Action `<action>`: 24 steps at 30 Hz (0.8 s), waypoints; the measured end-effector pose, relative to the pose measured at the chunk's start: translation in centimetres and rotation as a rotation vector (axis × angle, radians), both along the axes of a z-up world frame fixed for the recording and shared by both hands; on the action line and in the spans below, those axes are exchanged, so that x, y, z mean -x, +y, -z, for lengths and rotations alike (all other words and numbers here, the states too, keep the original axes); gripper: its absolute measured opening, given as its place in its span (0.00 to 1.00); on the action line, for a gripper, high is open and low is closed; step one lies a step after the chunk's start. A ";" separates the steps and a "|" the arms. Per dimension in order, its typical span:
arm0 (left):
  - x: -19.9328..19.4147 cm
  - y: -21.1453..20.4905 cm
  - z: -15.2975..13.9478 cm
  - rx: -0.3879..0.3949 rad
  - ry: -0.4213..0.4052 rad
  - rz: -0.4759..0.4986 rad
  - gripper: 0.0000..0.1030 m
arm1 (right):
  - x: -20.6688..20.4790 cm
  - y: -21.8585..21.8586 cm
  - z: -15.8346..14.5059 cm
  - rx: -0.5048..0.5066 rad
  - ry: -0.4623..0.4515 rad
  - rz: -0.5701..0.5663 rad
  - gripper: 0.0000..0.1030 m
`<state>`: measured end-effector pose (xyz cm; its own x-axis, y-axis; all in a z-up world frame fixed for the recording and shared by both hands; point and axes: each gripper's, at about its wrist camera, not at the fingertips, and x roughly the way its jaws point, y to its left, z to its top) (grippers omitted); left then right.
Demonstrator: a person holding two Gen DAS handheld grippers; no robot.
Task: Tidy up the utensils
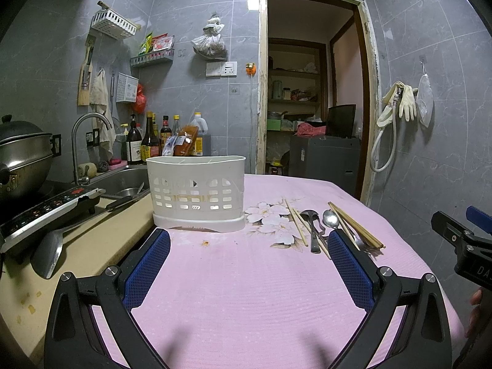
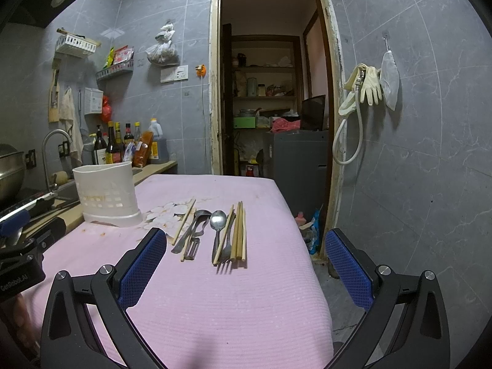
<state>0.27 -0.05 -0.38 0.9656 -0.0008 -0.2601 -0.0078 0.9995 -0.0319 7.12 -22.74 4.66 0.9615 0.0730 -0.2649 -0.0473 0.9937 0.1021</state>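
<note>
A white slotted utensil holder [image 1: 196, 190] [image 2: 106, 193] stands upright at the far left of the pink cloth [image 1: 246, 292] [image 2: 215, 301]. To its right lie loose utensils: wooden chopsticks [image 1: 356, 226] [image 2: 238, 230], a steel spoon [image 1: 330, 218] [image 2: 217, 220], a second spoon [image 1: 310, 215] [image 2: 200, 215], a fork [image 2: 226, 252] and a peeler [image 2: 193, 246]. My left gripper [image 1: 249, 236] is open and empty, hovering short of the holder and utensils. My right gripper [image 2: 246, 233] is open and empty too, just before the utensil row. Each gripper shows at the edge of the other's view.
Left of the cloth runs a beige counter with a sink [image 1: 123, 181], a faucet [image 1: 83, 129], an induction cooker [image 1: 46, 209], a steel pot [image 1: 21, 156] and a spatula [image 1: 49, 255]. Sauce bottles [image 1: 150, 141] line the wall. The table's right edge [image 2: 303, 233] drops to the floor by a doorway.
</note>
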 end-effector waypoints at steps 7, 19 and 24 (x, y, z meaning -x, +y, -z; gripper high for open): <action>-0.2 0.6 -0.4 -0.002 -0.025 -0.018 0.98 | -0.2 0.2 -0.3 0.013 -0.001 0.009 1.00; -5.0 0.3 -4.1 -0.085 -0.063 0.022 0.98 | -4.0 -1.2 -1.9 0.114 -0.067 0.055 1.00; -9.1 -0.6 -4.8 -0.101 0.037 0.100 0.98 | -7.5 -2.2 -2.8 0.144 -0.038 0.016 1.00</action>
<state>9.34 -0.63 4.46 0.9517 -0.0680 -0.2993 0.0922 0.9934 0.0675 14.62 -24.93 7.43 0.9719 0.0210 -0.2346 -0.0320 0.9986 -0.0431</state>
